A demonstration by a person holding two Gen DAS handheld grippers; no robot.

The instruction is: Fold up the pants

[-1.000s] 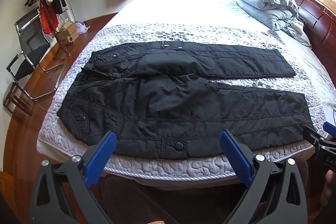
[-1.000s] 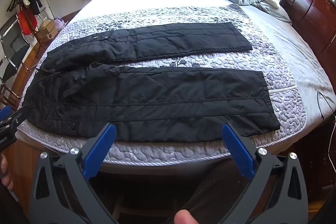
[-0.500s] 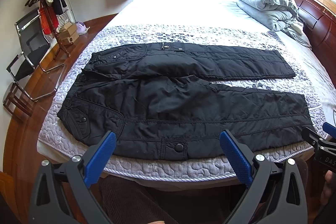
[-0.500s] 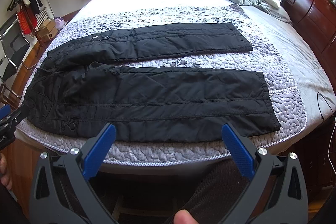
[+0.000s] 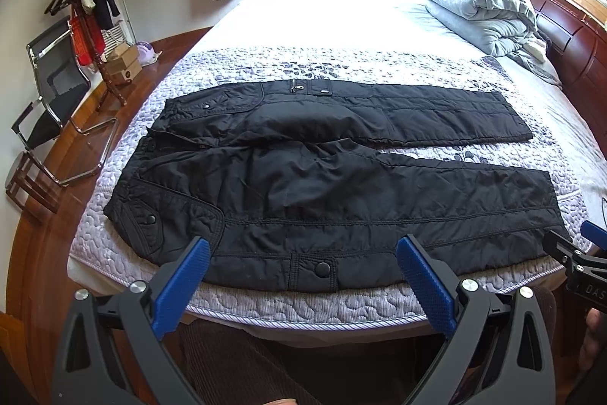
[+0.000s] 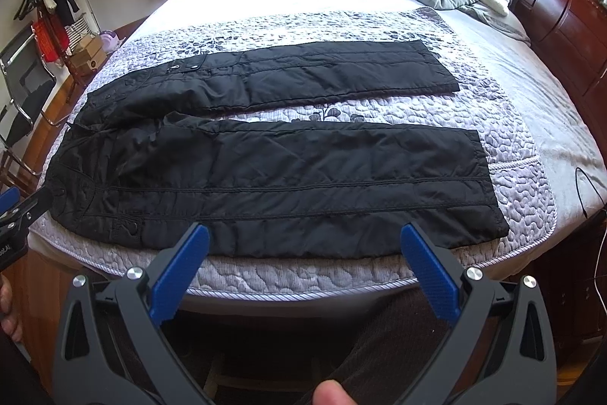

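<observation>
Black padded pants [image 5: 326, 192] lie flat on a quilted lilac cover [image 5: 265, 302] on the bed, waist to the left, both legs stretched to the right with a gap between them. They also show in the right wrist view [image 6: 288, 177]. My left gripper [image 5: 303, 253] is open and empty, held above the near bed edge by the waist and hip. My right gripper [image 6: 303, 241] is open and empty above the near edge by the near leg. Each gripper shows at the edge of the other's view.
A folded grey duvet [image 5: 478, 6] lies at the head of the bed, next to a dark wooden headboard [image 6: 561, 10]. A chair [image 5: 49, 109], coat stand [image 5: 83, 21] and boxes [image 5: 123, 63] stand on the floor to the left. A cable [image 6: 588, 188] lies at the right bed edge.
Both grippers have risen slightly and eased back a little, so the pants sit a touch lower in view. The pants have not moved.
</observation>
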